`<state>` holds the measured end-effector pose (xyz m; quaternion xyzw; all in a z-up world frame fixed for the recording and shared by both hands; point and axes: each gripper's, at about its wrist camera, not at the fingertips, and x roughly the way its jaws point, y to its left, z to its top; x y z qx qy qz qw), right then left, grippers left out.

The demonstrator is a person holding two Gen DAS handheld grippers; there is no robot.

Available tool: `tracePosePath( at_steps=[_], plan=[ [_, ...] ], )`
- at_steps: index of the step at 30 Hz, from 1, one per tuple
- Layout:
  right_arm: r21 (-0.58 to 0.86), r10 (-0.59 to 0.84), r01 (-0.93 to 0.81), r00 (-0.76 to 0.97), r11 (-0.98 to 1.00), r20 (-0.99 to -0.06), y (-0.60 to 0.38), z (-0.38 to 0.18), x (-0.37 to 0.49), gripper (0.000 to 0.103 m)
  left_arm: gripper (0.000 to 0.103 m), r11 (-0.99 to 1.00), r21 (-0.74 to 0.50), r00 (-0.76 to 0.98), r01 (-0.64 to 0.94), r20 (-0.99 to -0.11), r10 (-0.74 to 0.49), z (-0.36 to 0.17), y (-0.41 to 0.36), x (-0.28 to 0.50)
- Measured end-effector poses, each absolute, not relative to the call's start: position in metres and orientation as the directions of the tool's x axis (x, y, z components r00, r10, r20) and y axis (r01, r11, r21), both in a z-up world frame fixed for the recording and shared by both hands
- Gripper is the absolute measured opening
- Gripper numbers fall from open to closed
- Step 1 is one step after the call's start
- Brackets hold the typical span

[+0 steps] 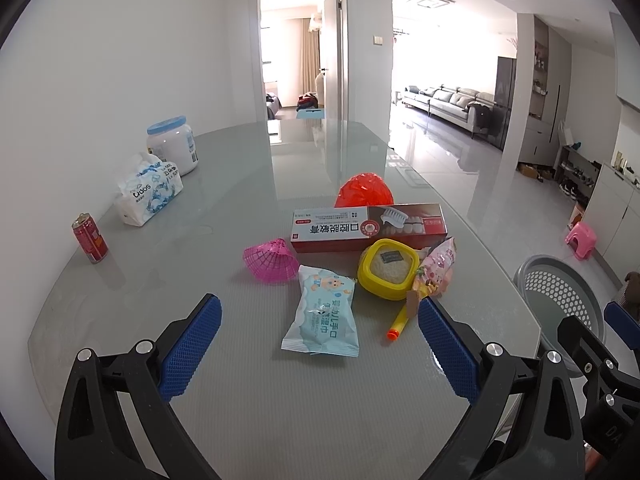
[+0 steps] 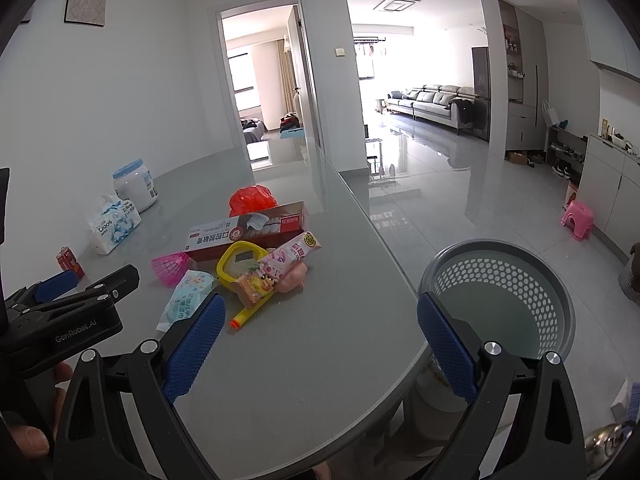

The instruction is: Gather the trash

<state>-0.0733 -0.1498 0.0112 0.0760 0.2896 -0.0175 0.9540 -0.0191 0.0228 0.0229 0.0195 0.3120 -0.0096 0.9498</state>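
Note:
A pile of trash lies on the grey glass table (image 1: 280,420): a blue wet-wipe packet (image 1: 322,312), a toothpaste box (image 1: 368,227), a yellow square container (image 1: 389,267), a pink snack wrapper (image 1: 438,266), a pink net (image 1: 270,266), a red bag (image 1: 364,190) and an orange-tipped yellow dart (image 1: 398,323). My left gripper (image 1: 320,344) is open and empty just before the wipe packet. My right gripper (image 2: 320,344) is open and empty, over the table edge beside the grey perforated bin (image 2: 500,296). The pile also shows in the right wrist view (image 2: 256,264).
A red can (image 1: 90,238), a tissue pack (image 1: 148,192) and a white jar (image 1: 172,146) stand at the table's left. The bin (image 1: 560,300) stands on the floor right of the table. A pink stool (image 2: 578,219) is farther right.

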Motion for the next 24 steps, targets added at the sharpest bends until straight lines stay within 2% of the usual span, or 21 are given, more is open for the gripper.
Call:
tracePosePath(
  at_steps=[24],
  plan=[
    [0.136,0.011,0.077,0.832,0.988,-0.555,-0.1502,0.01,-0.0738,0.092,0.097,0.999,0.03,0.805,0.03,-0.593,-0.006,0.0223,0.0225,-0.0194]
  ],
)
